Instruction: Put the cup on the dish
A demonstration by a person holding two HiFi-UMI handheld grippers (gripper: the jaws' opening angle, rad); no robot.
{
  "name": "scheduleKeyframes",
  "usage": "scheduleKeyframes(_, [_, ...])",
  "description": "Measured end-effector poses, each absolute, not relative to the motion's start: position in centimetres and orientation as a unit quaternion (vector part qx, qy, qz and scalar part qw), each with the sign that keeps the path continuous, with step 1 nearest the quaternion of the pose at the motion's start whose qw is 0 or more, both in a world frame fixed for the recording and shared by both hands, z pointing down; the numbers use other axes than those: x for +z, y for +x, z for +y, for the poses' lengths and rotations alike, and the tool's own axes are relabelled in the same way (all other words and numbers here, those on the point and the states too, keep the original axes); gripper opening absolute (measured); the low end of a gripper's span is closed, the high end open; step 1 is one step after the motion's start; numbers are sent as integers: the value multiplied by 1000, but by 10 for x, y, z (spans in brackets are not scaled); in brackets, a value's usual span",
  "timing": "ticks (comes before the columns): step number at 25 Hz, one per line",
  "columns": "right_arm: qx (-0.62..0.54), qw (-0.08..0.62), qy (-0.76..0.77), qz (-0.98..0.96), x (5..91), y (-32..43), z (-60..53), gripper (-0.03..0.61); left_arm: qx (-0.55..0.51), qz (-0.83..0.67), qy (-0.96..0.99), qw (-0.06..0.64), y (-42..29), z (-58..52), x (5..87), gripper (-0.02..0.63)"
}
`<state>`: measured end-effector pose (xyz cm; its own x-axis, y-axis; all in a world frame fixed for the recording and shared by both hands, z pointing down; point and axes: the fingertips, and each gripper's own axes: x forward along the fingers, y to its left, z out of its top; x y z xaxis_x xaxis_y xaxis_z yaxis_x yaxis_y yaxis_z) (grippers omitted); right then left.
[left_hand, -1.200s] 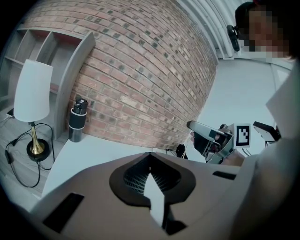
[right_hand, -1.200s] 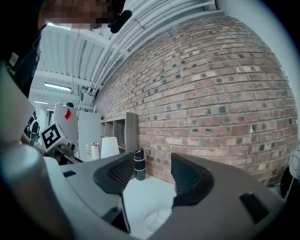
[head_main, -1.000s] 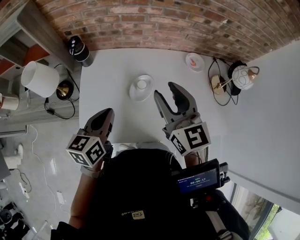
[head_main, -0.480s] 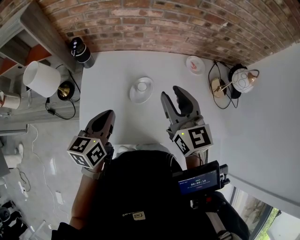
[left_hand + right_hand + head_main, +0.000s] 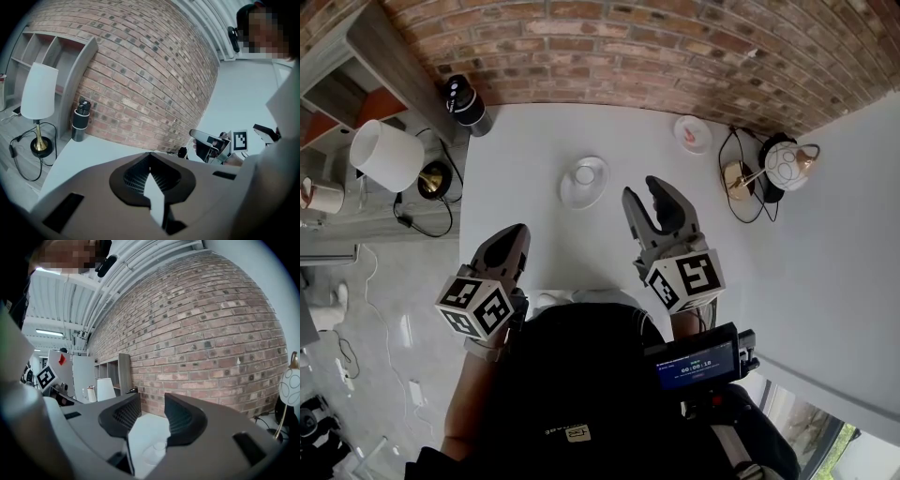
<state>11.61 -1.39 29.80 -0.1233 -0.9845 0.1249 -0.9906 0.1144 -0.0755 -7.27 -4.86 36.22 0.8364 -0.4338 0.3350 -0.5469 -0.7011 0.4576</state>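
A small clear cup (image 5: 584, 172) stands upright on a white dish (image 5: 572, 193) in the middle of the white table (image 5: 525, 141). My right gripper (image 5: 645, 194) hovers just right of the dish, empty. It is apart from the cup, its jaws drawn in with only a narrow slit between them. In the right gripper view the cup (image 5: 159, 446) and dish (image 5: 146, 456) show low between the jaws of the right gripper (image 5: 152, 401). My left gripper (image 5: 515, 234) rests shut and empty at the table's near-left edge, its tips meeting in the left gripper (image 5: 150, 153) view.
A black cylinder (image 5: 467, 103) stands at the table's far-left corner. A white-shaded lamp (image 5: 382, 155) sits on the shelf to the left. A small saucer (image 5: 692, 133) and a globe lamp (image 5: 787, 161) with cables are at the far right. A brick wall (image 5: 628, 47) backs the table.
The right gripper's jaws have come together from a wider gap, and it has drifted slightly right of the dish. The cup, dish and left gripper have stayed put.
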Motion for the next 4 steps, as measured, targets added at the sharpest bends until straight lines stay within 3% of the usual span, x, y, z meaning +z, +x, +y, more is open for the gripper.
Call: scheduleKeyframes(4, [73, 20, 661, -747, 299, 119, -13, 161, 100, -272, 916, 279, -73, -47, 361, 5])
